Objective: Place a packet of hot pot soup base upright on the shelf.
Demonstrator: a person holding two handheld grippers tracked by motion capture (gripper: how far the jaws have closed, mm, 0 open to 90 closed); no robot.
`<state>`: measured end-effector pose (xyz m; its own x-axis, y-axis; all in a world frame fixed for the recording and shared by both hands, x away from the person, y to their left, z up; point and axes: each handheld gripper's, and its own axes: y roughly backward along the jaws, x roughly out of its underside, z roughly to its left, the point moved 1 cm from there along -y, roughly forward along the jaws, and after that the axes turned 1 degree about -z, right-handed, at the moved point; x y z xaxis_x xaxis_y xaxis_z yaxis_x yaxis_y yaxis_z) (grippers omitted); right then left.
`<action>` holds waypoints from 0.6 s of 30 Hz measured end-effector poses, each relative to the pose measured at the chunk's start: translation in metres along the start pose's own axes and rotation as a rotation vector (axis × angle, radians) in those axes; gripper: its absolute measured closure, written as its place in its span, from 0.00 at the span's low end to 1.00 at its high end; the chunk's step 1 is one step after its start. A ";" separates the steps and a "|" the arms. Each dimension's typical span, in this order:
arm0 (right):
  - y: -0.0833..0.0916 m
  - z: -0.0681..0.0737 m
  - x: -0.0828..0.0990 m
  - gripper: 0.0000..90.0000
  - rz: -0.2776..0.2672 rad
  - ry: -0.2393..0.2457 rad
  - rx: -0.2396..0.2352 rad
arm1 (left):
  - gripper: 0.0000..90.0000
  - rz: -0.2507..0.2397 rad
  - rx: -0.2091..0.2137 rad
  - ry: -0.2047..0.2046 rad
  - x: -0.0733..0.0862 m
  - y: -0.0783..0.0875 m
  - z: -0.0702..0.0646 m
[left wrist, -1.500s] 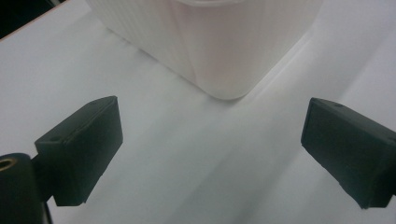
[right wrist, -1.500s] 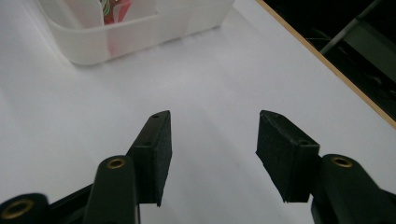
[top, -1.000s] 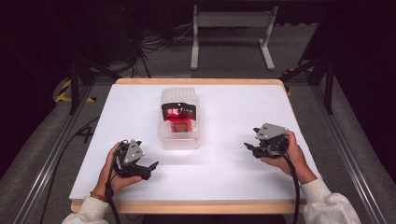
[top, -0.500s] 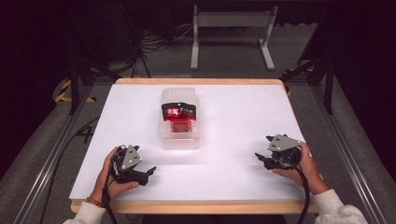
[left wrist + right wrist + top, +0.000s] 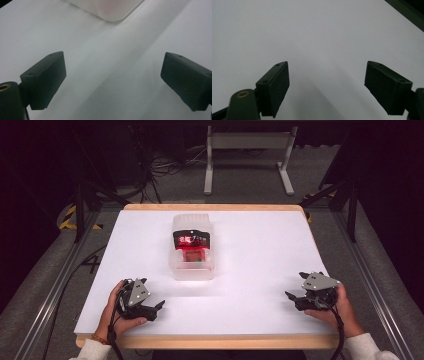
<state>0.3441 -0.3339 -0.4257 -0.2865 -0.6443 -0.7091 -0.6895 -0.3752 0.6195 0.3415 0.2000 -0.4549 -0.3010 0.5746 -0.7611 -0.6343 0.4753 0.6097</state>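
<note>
Clear container [image 5: 193, 252] centred; its corner [image 5: 110, 10] near left tongs [image 5: 112, 82].

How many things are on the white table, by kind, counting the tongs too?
Clear plastic container with red contents: 1
Left tongs, jaws open and empty: 1
Right tongs, jaws open and empty: 1
Total: 3

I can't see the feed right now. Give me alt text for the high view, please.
A clear plastic container holding something red under a black band sits mid-table on the white tabletop. Near the front edge, the left gripper and right gripper rest apart from it, each held in one hand, jaws open.
</note>
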 end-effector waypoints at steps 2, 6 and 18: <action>0.003 -0.001 0.006 0.22 -0.001 -0.008 0.001 | 0.07 -0.003 0.006 0.008 0.001 0.001 0.000; 0.011 -0.002 0.019 0.21 -0.008 -0.038 0.004 | 0.07 -0.010 0.012 0.014 0.003 0.003 0.000; 0.033 -0.005 0.047 0.19 -0.060 -0.147 0.015 | 0.07 -0.101 0.028 0.098 0.019 0.024 0.000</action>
<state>0.3117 -0.3799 -0.4365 -0.3377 -0.5161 -0.7871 -0.7177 -0.3999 0.5701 0.3200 0.2222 -0.4545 -0.3058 0.4556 -0.8360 -0.6454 0.5463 0.5339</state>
